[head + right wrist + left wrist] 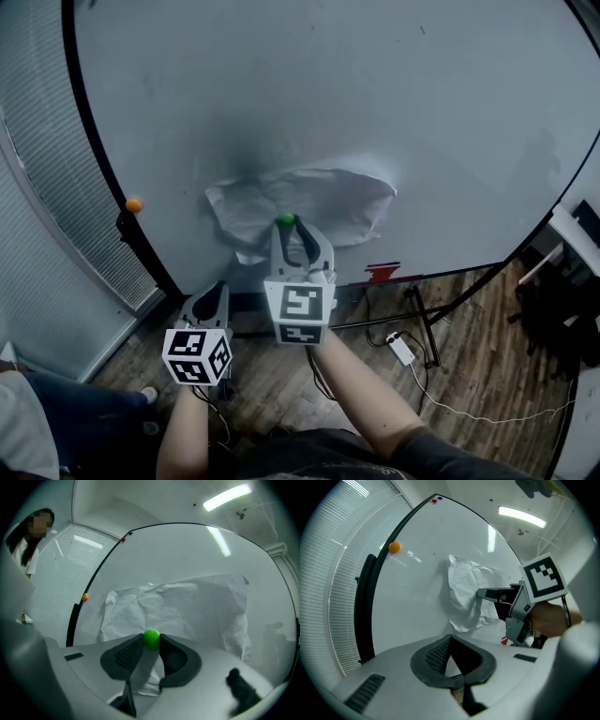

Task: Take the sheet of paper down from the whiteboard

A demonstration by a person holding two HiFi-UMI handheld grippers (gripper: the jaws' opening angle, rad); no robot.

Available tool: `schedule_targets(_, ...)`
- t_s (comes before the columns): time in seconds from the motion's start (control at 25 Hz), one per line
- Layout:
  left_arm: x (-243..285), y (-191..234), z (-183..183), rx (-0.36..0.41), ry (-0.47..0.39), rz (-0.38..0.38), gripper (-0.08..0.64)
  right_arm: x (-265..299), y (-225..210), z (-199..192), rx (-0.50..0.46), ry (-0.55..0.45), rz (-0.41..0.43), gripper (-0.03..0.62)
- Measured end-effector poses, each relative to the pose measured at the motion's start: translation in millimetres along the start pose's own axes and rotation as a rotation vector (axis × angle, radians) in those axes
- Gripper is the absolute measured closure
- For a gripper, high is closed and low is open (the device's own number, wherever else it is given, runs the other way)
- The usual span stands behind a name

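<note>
Orange magnet (134,204), slatted blinds (42,197), wooden floor (473,370), white power strip (401,349)

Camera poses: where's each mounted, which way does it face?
Head view: on the head, looking steeply down at whiteboard and sheet of paper; both forearms, left gripper, right gripper show.
Left gripper view: rides that gripper, faces the whiteboard; own shut jaws.
Right gripper view: faces the paper; jaws on green magnet.
All share the paper.

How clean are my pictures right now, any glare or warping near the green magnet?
Head view: dim, whiteboard edge bowed by the wide lens, dark shadow above the sheet of paper. Left gripper view: ceiling light streaks glare on the whiteboard. Right gripper view: green magnet sharp, picture edges dark and warped.
</note>
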State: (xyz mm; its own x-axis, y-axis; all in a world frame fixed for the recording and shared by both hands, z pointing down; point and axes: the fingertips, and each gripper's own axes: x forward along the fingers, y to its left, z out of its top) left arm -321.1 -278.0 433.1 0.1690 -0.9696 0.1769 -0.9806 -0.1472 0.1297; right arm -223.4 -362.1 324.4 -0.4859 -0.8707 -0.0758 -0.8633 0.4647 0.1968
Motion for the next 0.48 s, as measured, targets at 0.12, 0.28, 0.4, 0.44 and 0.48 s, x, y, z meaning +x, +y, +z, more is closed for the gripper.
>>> schedule_targets(0.12,4,-1,0,0.000,-0.001,-0.005,0.551,0,0,0,-0.001,-0.005,0.017,0.476)
schedule_targets(0.28,11,-2,0,-0.004,-0.012,-0.013,0.551,-1,-1,0,-0.001,-0.011,0.030,0.480)
schedule_targets(0.4,18,-7,4,-0.014,-0.026,-0.044,0.549,-1,-1,0,-0.004,-0.010,0.041,0.482)
schedule_targets(0.44,20,-9,5,-0.013,-0.028,-0.050,0.549,-1,-1,0,-0.007,-0.010,0.044,0.482)
schedule_targets(0.48,21,-10,6,-0.009,-0.030,-0.052,0.549,-1,0,0,-0.009,-0.010,0.047,0.482)
